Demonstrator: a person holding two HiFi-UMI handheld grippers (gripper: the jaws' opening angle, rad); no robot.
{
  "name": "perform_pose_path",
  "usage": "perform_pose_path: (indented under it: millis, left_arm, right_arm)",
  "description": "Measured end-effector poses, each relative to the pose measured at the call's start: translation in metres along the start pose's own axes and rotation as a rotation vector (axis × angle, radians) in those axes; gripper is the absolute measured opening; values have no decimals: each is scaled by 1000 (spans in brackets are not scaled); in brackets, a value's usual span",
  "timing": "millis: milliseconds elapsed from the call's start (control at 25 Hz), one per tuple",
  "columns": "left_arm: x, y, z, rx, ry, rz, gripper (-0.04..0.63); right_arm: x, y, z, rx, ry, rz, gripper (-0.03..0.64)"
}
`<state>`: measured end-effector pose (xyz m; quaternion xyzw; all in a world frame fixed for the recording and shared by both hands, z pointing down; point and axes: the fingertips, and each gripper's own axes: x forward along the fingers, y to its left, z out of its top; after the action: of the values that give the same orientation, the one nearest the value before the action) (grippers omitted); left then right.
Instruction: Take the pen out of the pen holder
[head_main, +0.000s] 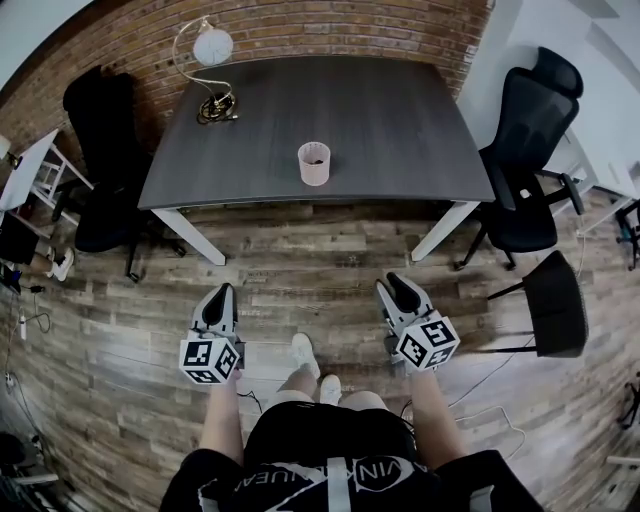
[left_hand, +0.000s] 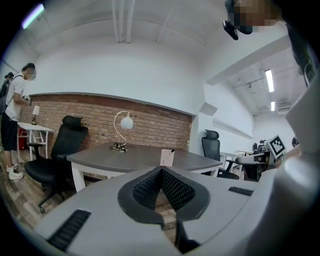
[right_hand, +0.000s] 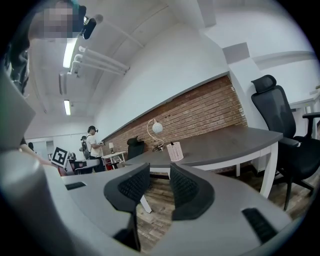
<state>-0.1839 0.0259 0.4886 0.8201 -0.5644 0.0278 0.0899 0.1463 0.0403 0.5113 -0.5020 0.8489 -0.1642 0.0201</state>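
Your left tongs (left_hand: 161, 172) are closed tip to tip on nothing; your right tongs (right_hand: 159, 172) stand slightly apart, also empty, both well short of the table (head_main: 400, 130). Toward its front edge stands the pen holder (head_main: 314, 163), the pen (left_hand: 172, 150) showing only as a dark tip at the rim. Judge the pen light, stiff and smooth: pinch that tip and lift straight, as the holder may topple.

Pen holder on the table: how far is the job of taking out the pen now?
Done: nothing yet; the pen stands inside the pen holder on the table. In hand: nothing; the left gripper is shut and empty, the right gripper open and empty, both low over the floor, short of the table. Left: walk up, grip the pen, lift it out.
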Motion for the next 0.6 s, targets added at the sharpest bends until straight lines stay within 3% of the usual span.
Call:
perform_pose_path:
  millis: [200, 600]
  left_arm:
    - [26, 12, -8, -12, 9, -6, 12]
    - [111, 33, 16, -17, -16, -26, 12]
  right_arm:
    - [23, -7, -1, -2, 5, 7, 112]
    - [97, -37, 25, -15, 7, 24, 112]
